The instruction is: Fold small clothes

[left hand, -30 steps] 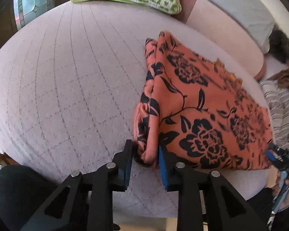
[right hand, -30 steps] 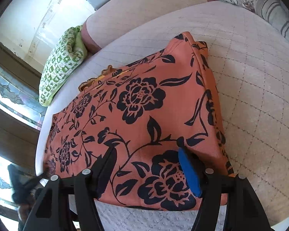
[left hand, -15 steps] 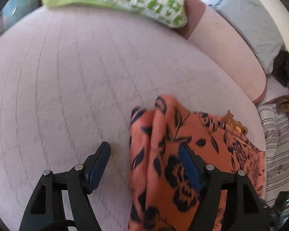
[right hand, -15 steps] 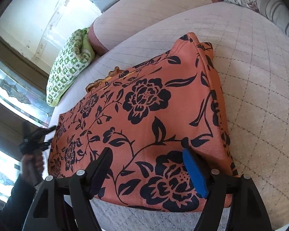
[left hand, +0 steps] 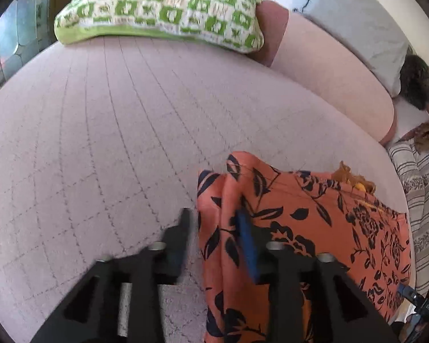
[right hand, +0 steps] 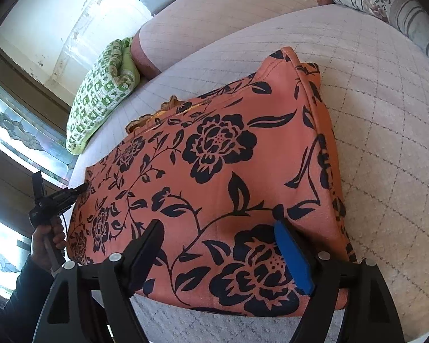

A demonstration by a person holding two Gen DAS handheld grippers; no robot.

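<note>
With the left hand-held gripper narrowed around the orange floral garment's bunched edge and the right hand-held gripper wide open over it, only one layer may get pinched, spoiling the fold.

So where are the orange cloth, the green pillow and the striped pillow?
Orange cloth [right hand: 214,171]: right wrist view, middle of the flowered top.
Green pillow [left hand: 163,5]: left wrist view, checked top.
Striped pillow [right hand: 386,3]: right wrist view, its middle.

Black fingers, blue pads

Home bedroom or lounge: quilted mattress, green checked pillow at its far edge, bolster beside pillow, leaded-glass window behind.
</note>
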